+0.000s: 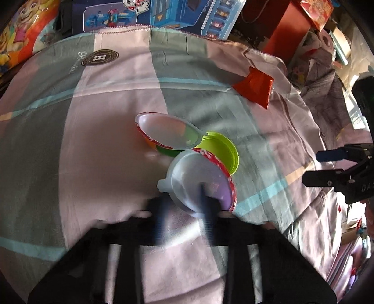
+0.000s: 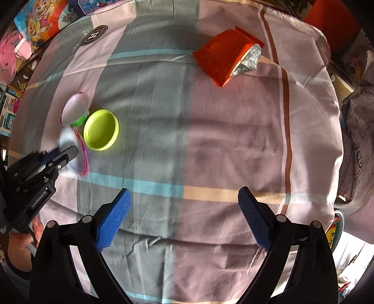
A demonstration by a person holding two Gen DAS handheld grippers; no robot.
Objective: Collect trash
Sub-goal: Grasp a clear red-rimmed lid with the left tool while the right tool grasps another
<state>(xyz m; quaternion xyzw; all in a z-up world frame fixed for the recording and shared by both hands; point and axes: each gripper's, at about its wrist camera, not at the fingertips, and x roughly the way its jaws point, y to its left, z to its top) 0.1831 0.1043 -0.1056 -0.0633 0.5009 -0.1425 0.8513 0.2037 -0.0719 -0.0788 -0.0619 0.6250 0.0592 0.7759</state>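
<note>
Left gripper (image 1: 184, 205) clenched on the rim of a clear plastic cup (image 1: 198, 177) with a red printed band; one blue pad inside the cup, the other outside, both motion-blurred. Cup tilted on its side, mouth toward the left wrist camera, low over the checked cloth (image 1: 93, 117) covering the surface. From the right wrist view, same left gripper (image 2: 67, 153) pinching the cup (image 2: 70, 140) at far left.

Second clear cup (image 1: 167, 132), same red band, lying on its side just behind the held one, overlapping a small green and orange item underneath; can't tell what that is. Lime green lid (image 1: 224, 152), rim up, touching or just beside both cups; contact unclear from either view. Same lid (image 2: 101, 130) seen flat on the cloth in the right view.

Red snack wrapper (image 2: 224, 56) with silver foil inside showing at its open end, lying near the far right part of the cloth, well apart from the cups.

Right gripper (image 2: 184, 217) released, blue pads wide apart, hovering above bare cloth, nothing between them. Also visible at right edge of left view (image 1: 327, 166).

Toy boxes (image 1: 163, 14) stacked beyond the far cloth edge.
</note>
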